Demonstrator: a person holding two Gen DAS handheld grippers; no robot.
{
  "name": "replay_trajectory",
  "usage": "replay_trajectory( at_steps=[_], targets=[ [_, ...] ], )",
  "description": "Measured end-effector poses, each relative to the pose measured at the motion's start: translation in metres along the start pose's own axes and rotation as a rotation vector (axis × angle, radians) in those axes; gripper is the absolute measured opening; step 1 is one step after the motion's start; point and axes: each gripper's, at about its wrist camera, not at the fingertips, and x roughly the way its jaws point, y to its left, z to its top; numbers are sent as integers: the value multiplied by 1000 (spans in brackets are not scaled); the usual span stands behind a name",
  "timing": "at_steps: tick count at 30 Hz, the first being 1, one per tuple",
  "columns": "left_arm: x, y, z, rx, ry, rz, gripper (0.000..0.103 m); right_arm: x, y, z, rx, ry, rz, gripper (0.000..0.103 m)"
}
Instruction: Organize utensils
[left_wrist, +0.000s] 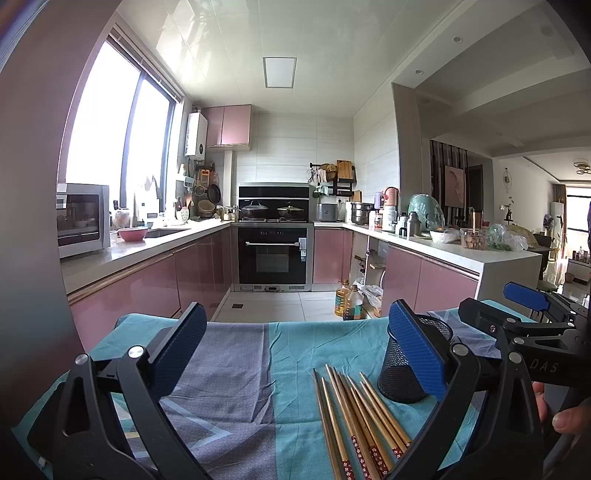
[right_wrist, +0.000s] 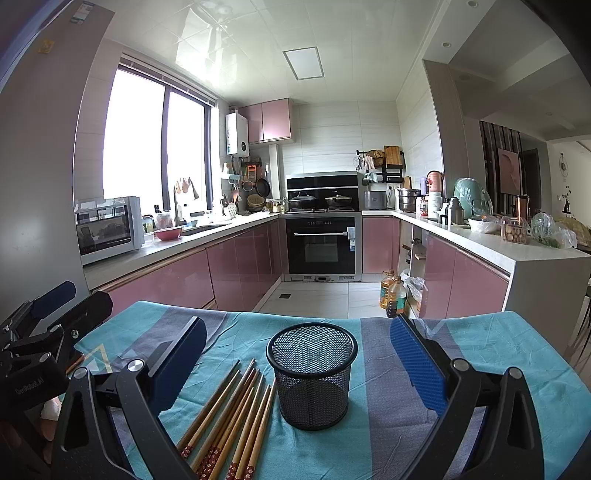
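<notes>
Hovering both claws wide apart and empty over the chopsticks and the mesh cup, nothing picked up yet.

I am holding my left gripper (left_wrist: 295, 354) and my right gripper (right_wrist: 295, 362) spread to their full gape above the cloth-covered table (right_wrist: 498, 339), neither gripping anything. The chopsticks (right_wrist: 236, 417) are lying in a loose fan near the table's near edge, tips pointing toward the far edge, just beside and left of the black mesh holder (right_wrist: 312, 373), which is standing upright and looks empty around the middle of the cloth. To do this well I am thinking of closing on one or two sticks at mid-length, square across them, so they will not pivot, then tipping them upright before lowering into the holder, while steadying its light wall against toppling.
</notes>
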Motion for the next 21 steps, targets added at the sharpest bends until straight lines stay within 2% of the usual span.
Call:
replay_trajectory(
  at_steps=[21],
  targets=[
    [1,-2,0,-1,4,-2,97,0,1,0,2,3,1,96]
  ],
)
